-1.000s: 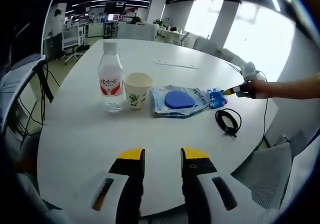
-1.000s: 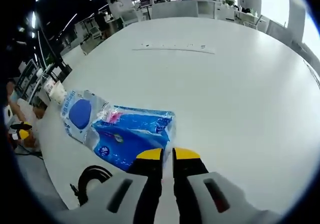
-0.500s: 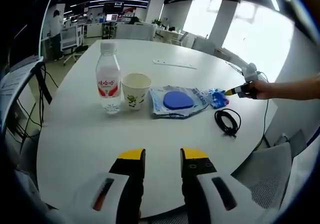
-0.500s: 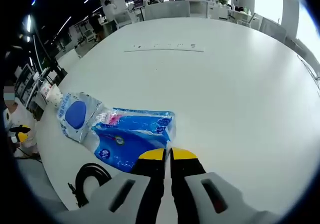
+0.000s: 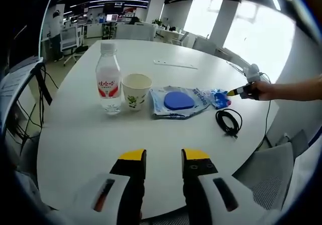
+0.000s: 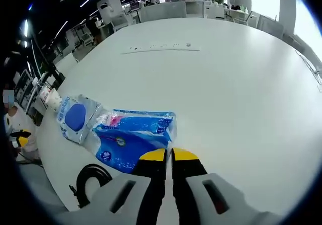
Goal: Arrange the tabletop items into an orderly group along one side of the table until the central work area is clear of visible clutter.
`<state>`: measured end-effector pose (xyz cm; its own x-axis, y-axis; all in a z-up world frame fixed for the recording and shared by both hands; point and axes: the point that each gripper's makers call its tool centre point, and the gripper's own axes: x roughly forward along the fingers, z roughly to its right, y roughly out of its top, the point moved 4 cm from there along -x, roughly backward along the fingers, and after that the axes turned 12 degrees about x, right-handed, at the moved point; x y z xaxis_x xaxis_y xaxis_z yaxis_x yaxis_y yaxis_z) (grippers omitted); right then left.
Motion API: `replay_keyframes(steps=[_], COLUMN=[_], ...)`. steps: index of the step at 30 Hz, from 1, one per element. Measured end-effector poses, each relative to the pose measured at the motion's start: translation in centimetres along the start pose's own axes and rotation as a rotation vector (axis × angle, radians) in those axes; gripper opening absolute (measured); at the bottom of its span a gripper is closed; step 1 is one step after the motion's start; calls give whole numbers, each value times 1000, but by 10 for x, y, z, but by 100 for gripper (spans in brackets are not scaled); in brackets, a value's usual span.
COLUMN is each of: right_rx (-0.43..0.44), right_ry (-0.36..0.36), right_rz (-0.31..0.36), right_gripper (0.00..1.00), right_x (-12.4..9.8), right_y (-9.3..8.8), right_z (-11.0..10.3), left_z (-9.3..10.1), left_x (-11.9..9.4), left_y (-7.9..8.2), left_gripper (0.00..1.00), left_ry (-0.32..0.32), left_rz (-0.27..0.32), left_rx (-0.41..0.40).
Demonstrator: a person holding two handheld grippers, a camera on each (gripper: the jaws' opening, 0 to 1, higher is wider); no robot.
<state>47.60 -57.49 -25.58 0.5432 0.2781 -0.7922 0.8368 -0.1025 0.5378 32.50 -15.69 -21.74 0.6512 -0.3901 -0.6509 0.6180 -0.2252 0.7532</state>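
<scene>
While our right gripper (image 6: pixel 168 155) pinches the blue plastic tissue pack (image 6: pixel 132 137), the clear water bottle (image 5: pixel 109 84), paper cup (image 5: pixel 137 90), blue-disc pouch (image 5: pixel 179 101) and black cable (image 5: pixel 230 122) already line the white table (image 5: pixel 80 134)'s edge; our left gripper (image 5: pixel 164 155) waits open. We judge the tidying nearly done.

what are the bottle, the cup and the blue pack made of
Bottle: clear plastic, glossy; you can see through it, with a white cap and a red-and-white label.
Cup: looks like paper, matte off-white with a printed green plant.
Blue pack: thin plastic film, shiny and creased, catching highlights; the contents cannot be told.
</scene>
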Motion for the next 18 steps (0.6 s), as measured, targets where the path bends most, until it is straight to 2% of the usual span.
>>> replay_keyframes(steps=[9, 18], right_rx=[31, 25], right_ry=[-1, 14], right_rz=[6, 2], right_gripper=[1, 10], right_x=[-1, -9], right_y=[-7, -14], right_z=[1, -1], left_z=[1, 2], left_x=[0, 1], left_y=[1, 2], left_gripper=[26, 26], left_ry=[-4, -11], left_rz=[2, 11], left_rx=[2, 5])
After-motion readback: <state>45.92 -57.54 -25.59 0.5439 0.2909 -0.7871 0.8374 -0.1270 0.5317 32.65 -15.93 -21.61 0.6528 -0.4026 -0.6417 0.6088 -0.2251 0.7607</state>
